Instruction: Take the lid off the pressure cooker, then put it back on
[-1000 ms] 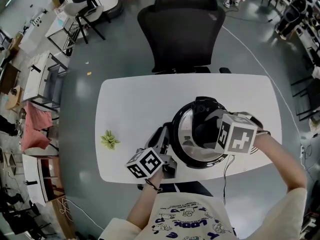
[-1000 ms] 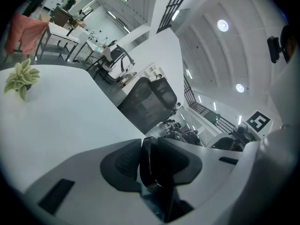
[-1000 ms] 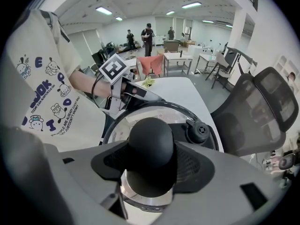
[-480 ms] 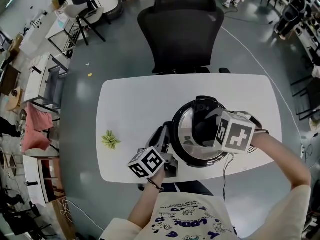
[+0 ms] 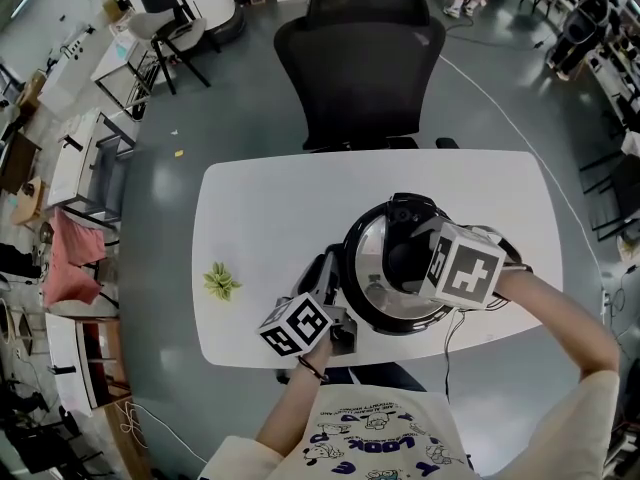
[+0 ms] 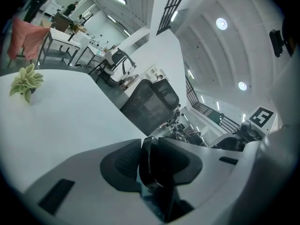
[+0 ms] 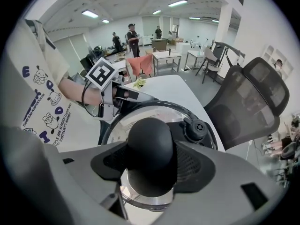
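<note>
right gripper (image 7: 150,161) clamped on lid (image 5: 372,273) knob (image 7: 151,142), turned slightly since a second ago (likely unlocking). left gripper (image 6: 157,172) pinches handle (image 6: 148,156). lid not yet off cooker (image 5: 346,268), on table (image 5: 260,218).

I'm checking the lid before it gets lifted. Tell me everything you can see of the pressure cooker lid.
The lid is round, with a shiny steel top and black rim, lying level on the cooker at the white table's near right part. A black ball knob rises from its centre; a black valve stands toward the far edge. The right gripper is shut on the knob. Whether it is locked cannot be told.
</note>
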Tool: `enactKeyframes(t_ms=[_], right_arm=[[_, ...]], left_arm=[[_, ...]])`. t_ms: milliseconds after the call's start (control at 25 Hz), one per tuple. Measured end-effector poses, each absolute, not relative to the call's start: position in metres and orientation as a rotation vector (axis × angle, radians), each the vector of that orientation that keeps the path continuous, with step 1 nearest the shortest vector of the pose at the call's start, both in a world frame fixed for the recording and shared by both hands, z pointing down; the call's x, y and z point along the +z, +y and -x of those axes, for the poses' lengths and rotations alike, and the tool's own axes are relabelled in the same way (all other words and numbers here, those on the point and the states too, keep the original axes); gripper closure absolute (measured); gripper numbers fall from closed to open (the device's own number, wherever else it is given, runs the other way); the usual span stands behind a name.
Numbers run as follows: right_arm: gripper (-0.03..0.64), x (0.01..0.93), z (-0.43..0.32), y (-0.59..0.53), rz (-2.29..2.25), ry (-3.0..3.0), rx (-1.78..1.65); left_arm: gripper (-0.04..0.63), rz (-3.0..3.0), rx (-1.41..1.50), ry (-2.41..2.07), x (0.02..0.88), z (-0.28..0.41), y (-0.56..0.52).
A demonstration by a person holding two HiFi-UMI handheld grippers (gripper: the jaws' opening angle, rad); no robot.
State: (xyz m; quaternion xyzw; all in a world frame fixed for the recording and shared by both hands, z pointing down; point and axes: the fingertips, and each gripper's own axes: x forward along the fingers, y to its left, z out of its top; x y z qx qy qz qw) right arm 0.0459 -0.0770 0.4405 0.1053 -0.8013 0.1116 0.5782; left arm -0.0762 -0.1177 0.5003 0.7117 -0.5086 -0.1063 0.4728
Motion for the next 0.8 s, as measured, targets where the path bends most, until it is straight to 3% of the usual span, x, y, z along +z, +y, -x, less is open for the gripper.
enactKeyframes(t_ms=[800], right_arm=[[0.319, 0.44, -0.049, -0.088, -0.702, -1.869, 0.504]], left_arm=[[0.464, -1.739, -0.239, -1.316, 0.502, 0.08, -0.114]])
